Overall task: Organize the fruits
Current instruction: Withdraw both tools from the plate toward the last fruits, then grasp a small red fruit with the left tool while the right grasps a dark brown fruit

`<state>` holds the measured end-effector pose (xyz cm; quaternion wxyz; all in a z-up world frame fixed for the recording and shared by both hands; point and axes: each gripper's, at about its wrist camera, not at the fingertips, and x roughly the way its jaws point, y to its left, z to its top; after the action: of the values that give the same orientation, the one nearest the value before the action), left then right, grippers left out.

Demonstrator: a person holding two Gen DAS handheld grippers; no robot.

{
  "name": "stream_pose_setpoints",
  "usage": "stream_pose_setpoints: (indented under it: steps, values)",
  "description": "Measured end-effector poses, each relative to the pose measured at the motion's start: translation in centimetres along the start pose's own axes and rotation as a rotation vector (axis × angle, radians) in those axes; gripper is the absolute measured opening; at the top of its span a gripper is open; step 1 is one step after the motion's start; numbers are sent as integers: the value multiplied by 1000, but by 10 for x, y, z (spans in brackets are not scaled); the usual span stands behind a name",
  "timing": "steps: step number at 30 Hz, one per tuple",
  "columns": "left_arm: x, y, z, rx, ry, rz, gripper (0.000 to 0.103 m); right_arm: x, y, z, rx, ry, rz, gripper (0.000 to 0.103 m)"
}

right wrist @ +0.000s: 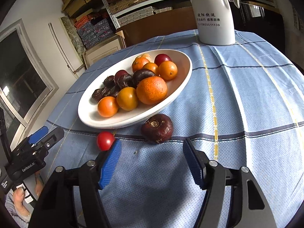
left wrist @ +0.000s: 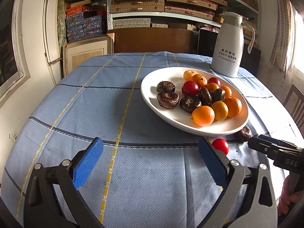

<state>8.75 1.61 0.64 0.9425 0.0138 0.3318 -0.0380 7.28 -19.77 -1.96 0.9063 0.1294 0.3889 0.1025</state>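
Observation:
A white oval plate (left wrist: 152,98) (right wrist: 182,70) holds several oranges, red cherry tomatoes and dark brown water chestnuts. Two pieces lie loose on the blue checked cloth by the plate's near rim: a red cherry tomato (left wrist: 220,146) (right wrist: 105,140) and a dark water chestnut (left wrist: 243,133) (right wrist: 157,128). My right gripper (right wrist: 152,152) (left wrist: 254,142) is open, with nothing between its blue pads; the water chestnut lies just beyond its fingertips and the tomato touches the outside of its left finger. My left gripper (left wrist: 151,148) is open over bare cloth, the tomato just past its right fingertip.
A white thermos jug (left wrist: 229,45) (right wrist: 214,13) stands behind the plate at the table's far right. A chair back (left wrist: 152,39) stands at the far edge, with shelves of boxes beyond. A hand (left wrist: 288,195) grips the right tool's handle. Bare cloth lies left of the plate.

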Motion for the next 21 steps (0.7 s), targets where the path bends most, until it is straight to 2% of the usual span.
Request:
stream_pose_setpoints:
  steps: [5,10,12,13,18,21]
  values:
    - [3,-2,-1,8,12,-4,98,9,2,2,6,30,21,63]
    - [5,-6,-2,26,23,-6,98,18,5,11,-9,16,-25,62]
    - [7,-7,-3,33,32,-6,98,24,1,13,2,41,-31,45]
    - [7,-8,-3,37,35,-7,98,23,0,14,4,37,-36,42]
    - [7,-17,-5,71,37,-33,98,16,1,11,-15,26,-17,39]
    - [2,-32,-8,124,29,-97,98,-2,-7,6,10,-20,-1,39]
